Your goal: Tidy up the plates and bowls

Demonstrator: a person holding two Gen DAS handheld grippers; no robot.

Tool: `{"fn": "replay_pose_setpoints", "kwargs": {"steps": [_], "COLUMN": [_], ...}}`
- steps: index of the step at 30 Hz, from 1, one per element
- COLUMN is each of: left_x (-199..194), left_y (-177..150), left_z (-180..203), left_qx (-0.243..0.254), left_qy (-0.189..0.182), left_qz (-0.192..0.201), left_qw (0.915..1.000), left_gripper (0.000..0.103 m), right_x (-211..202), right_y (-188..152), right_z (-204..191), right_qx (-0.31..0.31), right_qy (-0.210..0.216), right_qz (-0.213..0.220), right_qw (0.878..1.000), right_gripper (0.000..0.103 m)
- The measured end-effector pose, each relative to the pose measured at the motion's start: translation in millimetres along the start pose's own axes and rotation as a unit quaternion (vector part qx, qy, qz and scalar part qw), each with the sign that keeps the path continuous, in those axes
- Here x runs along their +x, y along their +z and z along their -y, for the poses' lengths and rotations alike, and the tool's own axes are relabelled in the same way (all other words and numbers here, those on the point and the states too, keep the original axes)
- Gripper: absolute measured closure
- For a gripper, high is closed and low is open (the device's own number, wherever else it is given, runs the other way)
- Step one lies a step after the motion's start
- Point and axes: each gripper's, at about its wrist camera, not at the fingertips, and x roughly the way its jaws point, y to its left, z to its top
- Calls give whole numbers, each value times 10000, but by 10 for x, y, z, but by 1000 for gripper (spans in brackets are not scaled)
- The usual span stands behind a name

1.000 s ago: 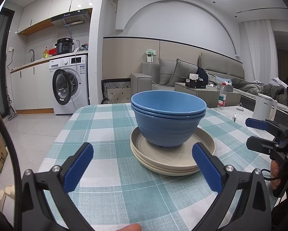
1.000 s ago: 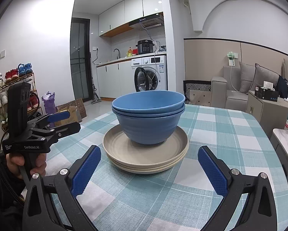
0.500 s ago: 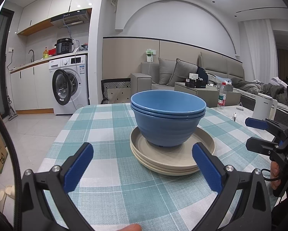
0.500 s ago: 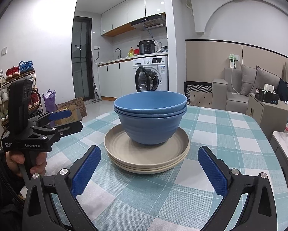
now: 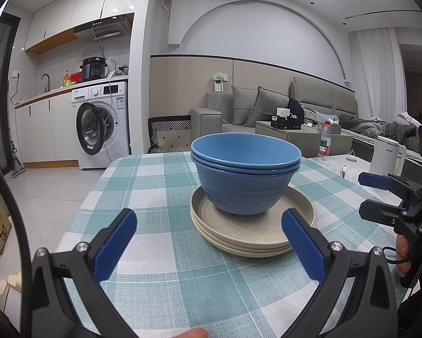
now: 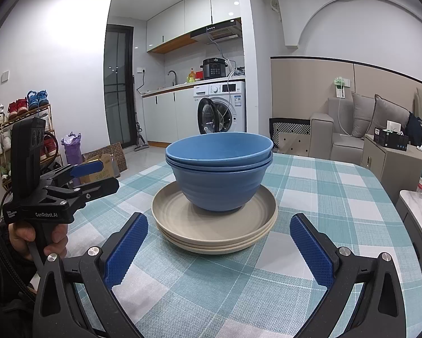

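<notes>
Nested blue bowls (image 5: 244, 180) (image 6: 219, 180) stand upright on a stack of three beige plates (image 5: 256, 239) (image 6: 211, 233), in the middle of a table with a teal checked cloth (image 5: 154, 186) (image 6: 309, 197). My left gripper (image 5: 208, 219) is open just in front of the stack, its blue pads wider apart than the bowls and touching nothing. My right gripper (image 6: 218, 225) is open too, facing the stack from the other side and holding nothing. Each gripper also shows in the other's view: the right gripper (image 5: 371, 197) at the right edge, the left gripper (image 6: 98, 178) at the left, held by a hand.
A water bottle (image 5: 325, 143) and a white kettle (image 5: 385, 157) stand on a side table to the right. Beyond the table's far edge are a washing machine (image 5: 101, 129) and a sofa (image 5: 253, 109). Cardboard boxes (image 6: 106, 160) and a shoe rack (image 6: 22, 129) are at the left.
</notes>
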Motion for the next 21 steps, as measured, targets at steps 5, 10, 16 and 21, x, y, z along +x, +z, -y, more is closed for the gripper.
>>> {"fn": "replay_pose_setpoints", "kwargs": {"steps": [5,10,16,21], "left_x": [-5,-2,-2,-9], "left_y": [-2,-1,-2,1], "left_z": [-2,1,2,4], "left_qx": [4,11,6,16], "left_qy": [-4,-7,-4,1], "left_qz": [4,6,2,31], "left_qw": [10000,10000,10000,10000], "left_gripper": [0,0,0,0], "right_x": [2,-2,-2,-3], "right_y": [-1,2,3,4], "right_z": [-6,1,1,2], "right_qx": [-1,3,1,8], "right_qy": [-1,3,2,0], "right_qz": [3,-1,-3,-5], "right_qw": [10000,10000,10000,10000], "right_gripper": [0,0,0,0]}}
